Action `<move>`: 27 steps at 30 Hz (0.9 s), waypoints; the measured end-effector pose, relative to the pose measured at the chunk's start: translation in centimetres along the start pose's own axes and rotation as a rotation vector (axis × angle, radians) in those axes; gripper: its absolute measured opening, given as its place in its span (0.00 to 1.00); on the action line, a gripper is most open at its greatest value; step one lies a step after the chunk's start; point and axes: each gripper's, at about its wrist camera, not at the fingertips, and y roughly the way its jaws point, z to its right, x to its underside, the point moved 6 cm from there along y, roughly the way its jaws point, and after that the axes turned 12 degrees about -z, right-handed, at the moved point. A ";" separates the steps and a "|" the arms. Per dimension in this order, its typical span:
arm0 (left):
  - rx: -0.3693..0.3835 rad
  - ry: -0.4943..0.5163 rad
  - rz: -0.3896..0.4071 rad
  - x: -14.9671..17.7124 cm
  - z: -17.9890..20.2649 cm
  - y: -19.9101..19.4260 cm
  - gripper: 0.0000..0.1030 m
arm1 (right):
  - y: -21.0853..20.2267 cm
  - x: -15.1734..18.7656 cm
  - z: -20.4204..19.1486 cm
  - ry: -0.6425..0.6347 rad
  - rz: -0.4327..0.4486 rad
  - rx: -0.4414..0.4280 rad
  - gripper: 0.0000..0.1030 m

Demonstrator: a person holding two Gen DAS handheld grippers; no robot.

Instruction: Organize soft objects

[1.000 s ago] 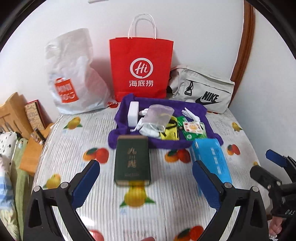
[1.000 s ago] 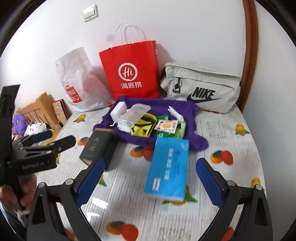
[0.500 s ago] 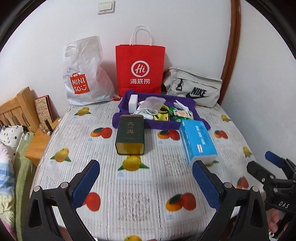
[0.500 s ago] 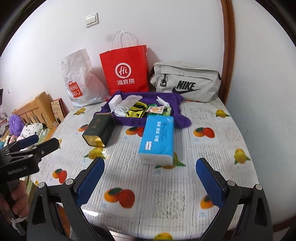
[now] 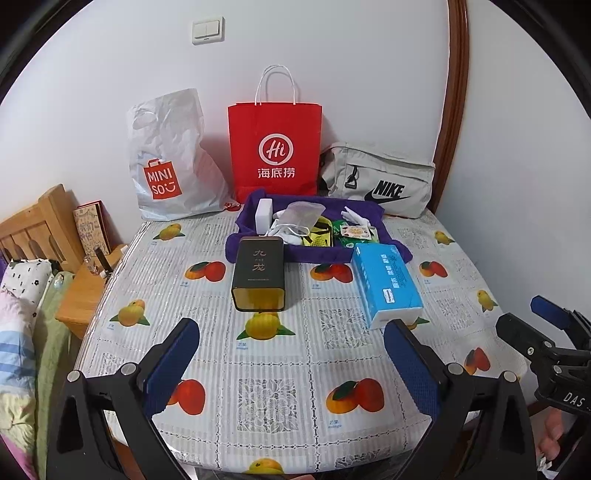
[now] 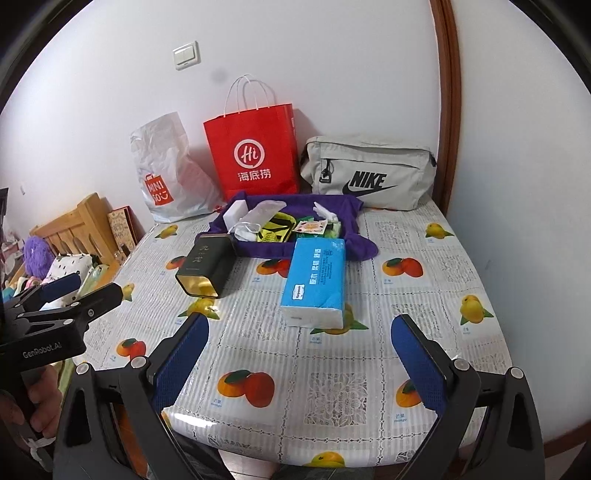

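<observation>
Tissue pack (image 6: 317, 280) lies flat just ahead of the right gripper (image 6: 300, 363), whose blue pads gape wide and empty like the left gripper (image 5: 291, 367), and it looks light, squashy and slick-wrapped, so pinch gently across its narrow sides.

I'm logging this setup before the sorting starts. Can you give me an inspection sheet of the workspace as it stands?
Surface: table under a fruit-print cover.
Job's things: purple cloth tray holds small packets and pouches; blue tissue pack and dark tin lie in front of it.
Clutter: Miniso bag, red paper bag and grey Nike bag stand against the wall.
Grippers: left gripper and right gripper both open, holding nothing, at the near edge.
Cables: white cord in the tray.
Surroundings: wooden headboard and bedding at left; light switch on the wall.
</observation>
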 end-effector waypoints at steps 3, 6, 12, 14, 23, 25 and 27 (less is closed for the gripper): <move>0.008 -0.003 -0.001 0.2 -0.2 -0.1 0.98 | -0.1 0.0 0.0 -0.003 0.002 0.009 0.95; 0.006 -0.010 -0.004 0.4 -0.4 -0.1 0.98 | 0.1 0.1 -0.1 -0.008 -0.006 0.008 0.95; 0.002 -0.028 -0.013 0.7 -1.0 0.0 0.98 | 0.6 0.1 -0.4 -0.014 -0.018 0.005 0.95; -0.004 -0.030 -0.017 0.8 -1.1 0.1 0.98 | 0.6 0.1 -0.4 -0.015 -0.019 0.007 0.95; 0.002 -0.030 -0.024 0.6 -0.9 0.4 0.98 | 0.8 0.2 -0.9 -0.032 -0.025 0.005 0.95; 0.005 -0.024 -0.023 0.6 -0.8 0.4 0.98 | 0.8 0.2 -0.8 -0.026 -0.024 0.006 0.95; 0.005 -0.021 -0.021 0.7 -0.8 0.4 0.98 | 0.9 0.2 -0.6 -0.022 -0.025 0.004 0.95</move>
